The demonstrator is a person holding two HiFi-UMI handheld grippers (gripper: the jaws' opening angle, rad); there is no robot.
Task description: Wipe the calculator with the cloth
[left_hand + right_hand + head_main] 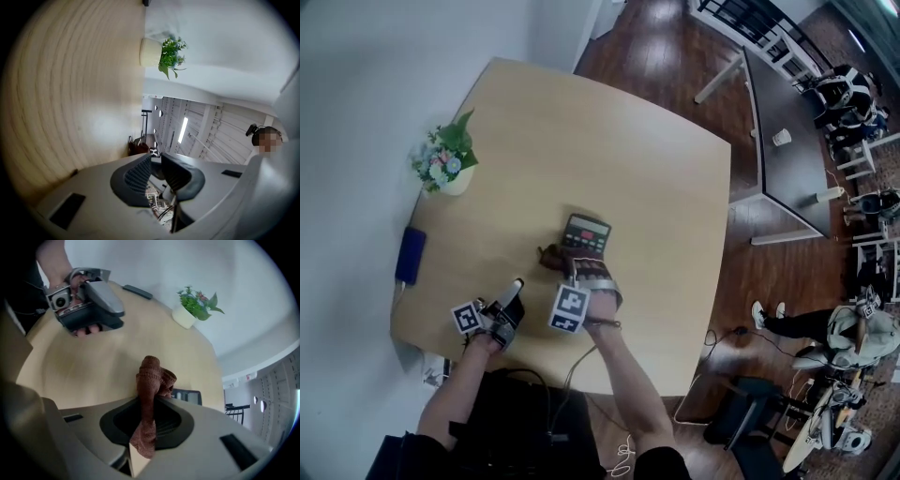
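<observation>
The dark grey calculator (pixel 586 234) with a small screen lies flat near the middle of the pale wooden counter (pixel 609 131) with round corners. The crumpled brown cloth (pixel 550 255) sits just beside its lower left corner in the head view. The right tongs (pixel 567 267) point steeply down and pinch this cloth; in the right gripper view the cloth sticks up past their tips and hides part of the calculator behind it.

The left tongs (pixel 516 286) are at the lower left of the head view, near the counter's front edge and apart from the calculator; they are pressed together with nothing in them.

A small white pot of green leaves and little flowers (pixel 445 164) stands at the left of the counter, well apart from the calculator; a flat dark blue box (pixel 410 255) lies at the counter's left edge. A long dark table (pixel 787 178) with a white cup (pixel 782 137) on it stands at the upper right; a person (pixel 853 328) sits at the lower right.
</observation>
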